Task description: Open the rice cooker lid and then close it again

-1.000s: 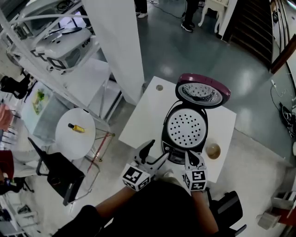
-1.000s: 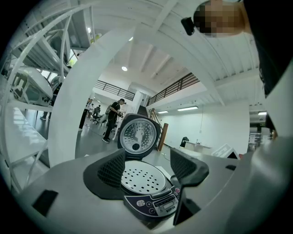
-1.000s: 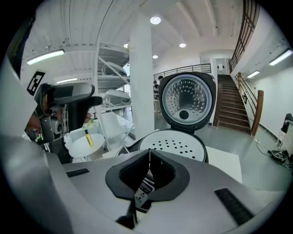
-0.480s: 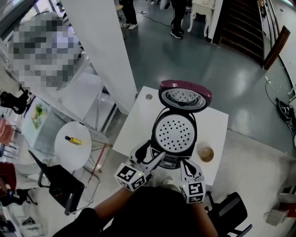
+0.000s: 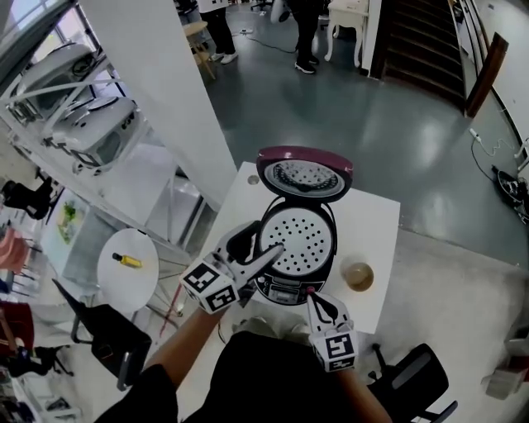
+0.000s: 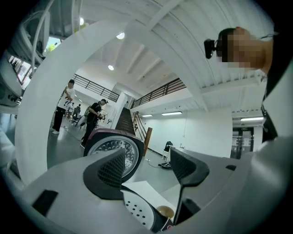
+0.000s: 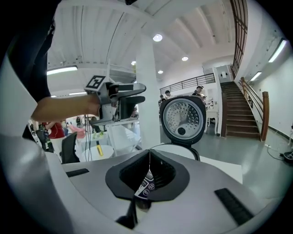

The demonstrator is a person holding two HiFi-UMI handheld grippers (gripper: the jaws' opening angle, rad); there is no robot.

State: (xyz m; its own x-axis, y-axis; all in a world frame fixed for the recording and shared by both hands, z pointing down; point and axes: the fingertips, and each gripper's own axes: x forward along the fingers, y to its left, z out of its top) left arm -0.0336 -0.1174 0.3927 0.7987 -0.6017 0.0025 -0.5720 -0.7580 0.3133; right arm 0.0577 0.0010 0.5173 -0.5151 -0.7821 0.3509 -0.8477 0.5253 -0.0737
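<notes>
The rice cooker (image 5: 296, 248) stands on a white table (image 5: 376, 216) with its maroon lid (image 5: 304, 175) upright and open. A perforated white inner plate covers the pot. My left gripper (image 5: 258, 246) hovers over the cooker's left rim. Its jaws are open and hold nothing, as the left gripper view (image 6: 146, 167) shows, with the lid (image 6: 114, 148) ahead of it. My right gripper (image 5: 315, 297) sits at the cooker's front right corner with its jaws shut and empty. In the right gripper view (image 7: 149, 171) the lid (image 7: 182, 116) faces me and the left gripper (image 7: 130, 93) hangs at upper left.
A small brown cup (image 5: 358, 276) sits on the table right of the cooker. A white pillar (image 5: 165, 83) rises at the left. Below it are a round side table (image 5: 107, 277) with a yellow bottle (image 5: 126, 260) and a black chair (image 5: 95, 330). People stand far back (image 5: 302, 25).
My left gripper has risen and moved forward from the cooker's front left to over its left rim. The right gripper stays near the cooker's front. The lid remains open.
</notes>
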